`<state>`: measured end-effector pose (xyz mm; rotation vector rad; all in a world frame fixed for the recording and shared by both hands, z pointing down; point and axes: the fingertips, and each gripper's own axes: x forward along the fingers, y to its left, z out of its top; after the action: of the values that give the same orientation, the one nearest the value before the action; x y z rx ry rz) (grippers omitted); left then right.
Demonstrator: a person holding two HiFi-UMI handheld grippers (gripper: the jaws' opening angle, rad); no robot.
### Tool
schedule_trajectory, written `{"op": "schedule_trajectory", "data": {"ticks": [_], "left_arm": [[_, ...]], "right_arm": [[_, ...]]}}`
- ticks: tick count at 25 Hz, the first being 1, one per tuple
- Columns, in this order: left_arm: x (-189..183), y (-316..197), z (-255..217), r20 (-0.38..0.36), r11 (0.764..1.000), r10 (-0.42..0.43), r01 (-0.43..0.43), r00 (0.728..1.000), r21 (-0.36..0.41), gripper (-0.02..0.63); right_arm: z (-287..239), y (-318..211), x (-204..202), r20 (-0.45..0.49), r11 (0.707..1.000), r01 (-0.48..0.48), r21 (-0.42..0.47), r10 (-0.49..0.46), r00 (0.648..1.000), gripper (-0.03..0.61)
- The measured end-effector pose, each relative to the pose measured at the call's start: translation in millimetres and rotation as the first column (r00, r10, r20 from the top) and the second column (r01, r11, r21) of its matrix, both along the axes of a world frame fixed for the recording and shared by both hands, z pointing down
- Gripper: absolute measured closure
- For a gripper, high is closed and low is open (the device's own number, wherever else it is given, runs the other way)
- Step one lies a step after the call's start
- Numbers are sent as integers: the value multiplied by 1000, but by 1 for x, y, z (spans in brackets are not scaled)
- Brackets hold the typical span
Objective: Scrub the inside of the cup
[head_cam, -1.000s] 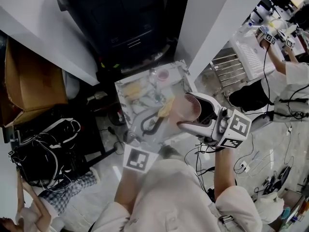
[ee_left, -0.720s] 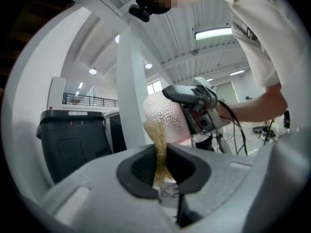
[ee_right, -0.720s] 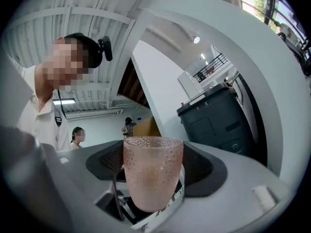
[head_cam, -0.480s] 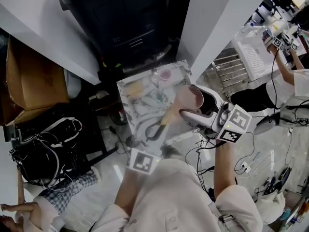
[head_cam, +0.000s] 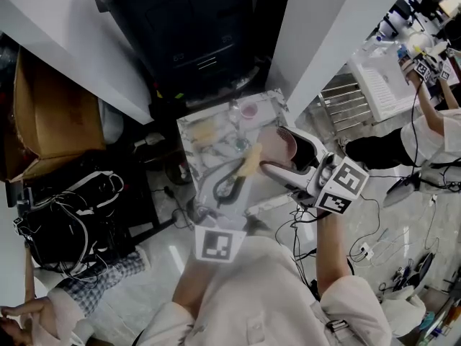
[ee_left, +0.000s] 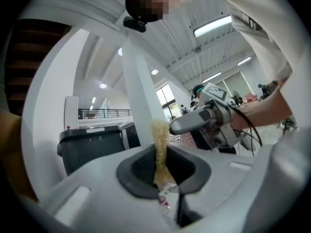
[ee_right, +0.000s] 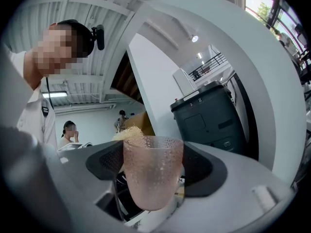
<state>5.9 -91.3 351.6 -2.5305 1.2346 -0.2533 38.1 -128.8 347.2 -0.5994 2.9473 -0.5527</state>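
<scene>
The right hand-held gripper (head_cam: pixel 287 158) has its jaws closed on the sides of a pink dimpled cup (ee_right: pixel 153 178), with the cup's rim standing clear beyond the dark pads. In the head view the cup is held in the air over the near right edge of a small marble-patterned desk (head_cam: pixel 204 141). It is tipped so that its mouth faces the person's left.

The left hand-held gripper (ee_left: pixel 163 174) is clamped on the lower end of a yellowish fibrous scrubber (ee_left: pixel 159 147), which sticks out past its jaws. The scrubber's free end is at the cup's mouth, just beside the rim. In the right gripper view it shows behind the rim's left edge. Whether it reaches inside the cup cannot be told.

Small items on the desk top are too blurred to name. Beyond the desk stands a black bin (head_cam: pixel 184 27) against a white wall. A cardboard box (head_cam: pixel 47 114) sits at the left, with a black bag (head_cam: pixel 68 225) and tangled cables on the floor nearer the person.
</scene>
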Motion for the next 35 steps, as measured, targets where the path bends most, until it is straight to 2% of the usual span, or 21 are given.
{"op": "schedule_trajectory", "data": {"ticks": [10, 18, 26, 30, 35], "left_arm": [[31, 19, 9, 86, 997, 35, -41, 996, 59, 575], [36, 27, 24, 93, 999, 49, -51, 994, 18, 575], [51, 50, 60, 142, 989, 131, -120, 981, -86, 578], [49, 54, 66, 107, 984, 145, -132, 984, -123, 578], [26, 41, 55, 45, 987, 101, -94, 994, -130, 578]], "right_arm": [[-4, 3, 18, 23, 999, -51, -2, 51, 998, 219], [5, 3, 23, 0, 998, -68, -10, 68, 998, 219], [4, -6, 35, 1, 993, -118, 7, 118, 993, 219], [3, -5, 32, -27, 991, -130, 43, 131, 991, 219], [-3, 0, 27, -70, 981, -146, 124, 156, 985, 219]]}}
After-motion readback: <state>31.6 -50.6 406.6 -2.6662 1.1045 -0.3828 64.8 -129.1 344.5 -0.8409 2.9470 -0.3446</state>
